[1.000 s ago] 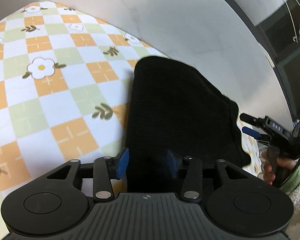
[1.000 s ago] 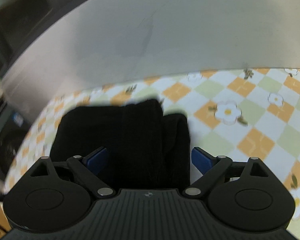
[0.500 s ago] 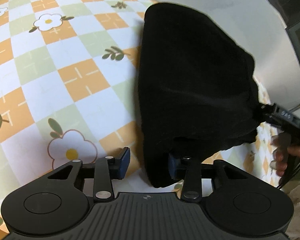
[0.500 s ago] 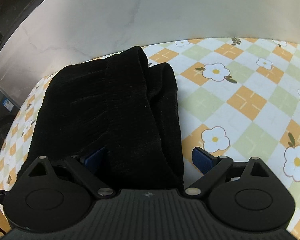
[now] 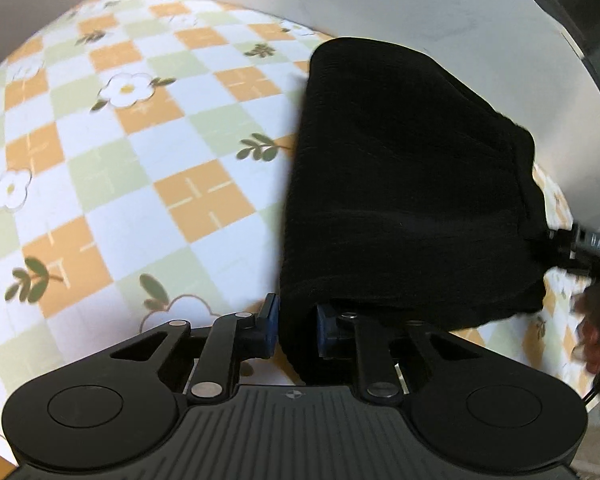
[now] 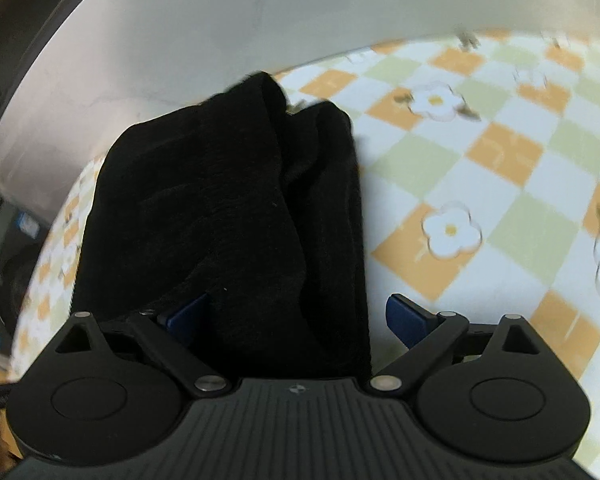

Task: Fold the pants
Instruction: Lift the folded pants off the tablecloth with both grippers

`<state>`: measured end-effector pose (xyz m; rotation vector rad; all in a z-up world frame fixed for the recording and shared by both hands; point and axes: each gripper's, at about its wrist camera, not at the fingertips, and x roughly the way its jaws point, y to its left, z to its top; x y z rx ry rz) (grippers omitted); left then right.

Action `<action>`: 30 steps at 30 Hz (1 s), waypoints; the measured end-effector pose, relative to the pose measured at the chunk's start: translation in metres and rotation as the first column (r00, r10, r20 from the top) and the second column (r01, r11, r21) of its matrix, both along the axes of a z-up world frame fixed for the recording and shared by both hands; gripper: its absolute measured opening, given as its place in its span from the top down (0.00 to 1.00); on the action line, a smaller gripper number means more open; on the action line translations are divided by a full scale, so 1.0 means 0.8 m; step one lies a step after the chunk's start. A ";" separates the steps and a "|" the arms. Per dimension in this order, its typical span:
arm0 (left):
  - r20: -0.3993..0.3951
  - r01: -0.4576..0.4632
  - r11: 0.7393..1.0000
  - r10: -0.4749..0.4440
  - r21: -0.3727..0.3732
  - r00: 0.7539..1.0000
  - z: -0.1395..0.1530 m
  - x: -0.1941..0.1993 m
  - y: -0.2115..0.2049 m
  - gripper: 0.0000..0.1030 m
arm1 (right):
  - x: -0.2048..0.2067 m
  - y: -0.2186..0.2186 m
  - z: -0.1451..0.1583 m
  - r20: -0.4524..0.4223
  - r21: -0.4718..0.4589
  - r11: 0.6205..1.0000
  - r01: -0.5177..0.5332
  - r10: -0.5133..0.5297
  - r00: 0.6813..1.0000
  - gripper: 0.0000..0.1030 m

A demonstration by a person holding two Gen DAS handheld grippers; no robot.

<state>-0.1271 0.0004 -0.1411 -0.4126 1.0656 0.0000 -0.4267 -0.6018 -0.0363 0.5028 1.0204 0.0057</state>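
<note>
The black pants lie folded in a thick bundle on the checked flower tablecloth. My left gripper is shut on the near left edge of the pants, its blue pads pinching the cloth. In the right wrist view the pants run between the fingers of my right gripper; its blue pads stand wide apart with cloth between them, not pinched. The right gripper also shows at the right edge of the left wrist view, at the far end of the bundle.
A pale wall rises behind the table's far edge. A hand holds the right gripper's handle at the right. Dark furniture stands off the table's left side in the right wrist view.
The left gripper has closed on the edge of the pants; it stood wider half a second ago. Both views have shifted over the bundle. The right gripper stays open.
</note>
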 end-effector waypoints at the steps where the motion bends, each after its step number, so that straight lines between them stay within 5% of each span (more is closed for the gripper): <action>1: -0.001 0.002 1.000 -0.002 -0.003 1.000 0.001 0.000 0.001 0.81 | -0.002 -0.003 -0.003 -0.004 0.015 1.000 0.005 -0.005 1.000 0.07; 4: -0.006 0.010 1.000 -0.010 -0.012 1.000 0.002 -0.001 0.003 0.81 | -0.003 -0.005 -0.003 -0.007 0.024 1.000 0.007 -0.006 1.000 0.07; 10: -0.004 -0.040 0.981 0.040 -0.191 0.999 0.006 -0.006 0.031 0.68 | 0.004 0.008 0.027 0.046 -0.078 0.995 -0.057 0.061 0.997 0.08; 12: 0.053 -0.039 0.977 0.052 -0.211 0.997 0.020 -0.008 0.042 0.37 | 0.009 0.009 0.038 0.099 -0.095 0.993 -0.064 0.074 0.992 0.05; 14: 0.126 -0.044 0.978 0.071 -0.206 0.989 0.037 -0.002 0.051 0.25 | 0.021 0.011 0.040 0.103 -0.095 0.994 -0.059 0.069 0.992 0.01; 20: 0.170 0.002 0.986 0.027 -0.169 0.985 0.037 0.070 0.040 0.23 | 0.061 0.007 0.020 0.059 -0.101 0.994 -0.047 0.053 0.997 0.01; 30: 0.075 0.094 0.989 -0.086 -0.110 0.993 -0.010 0.167 -0.001 0.16 | 0.078 -0.014 -0.009 -0.001 0.039 0.995 -0.096 0.096 0.995 0.00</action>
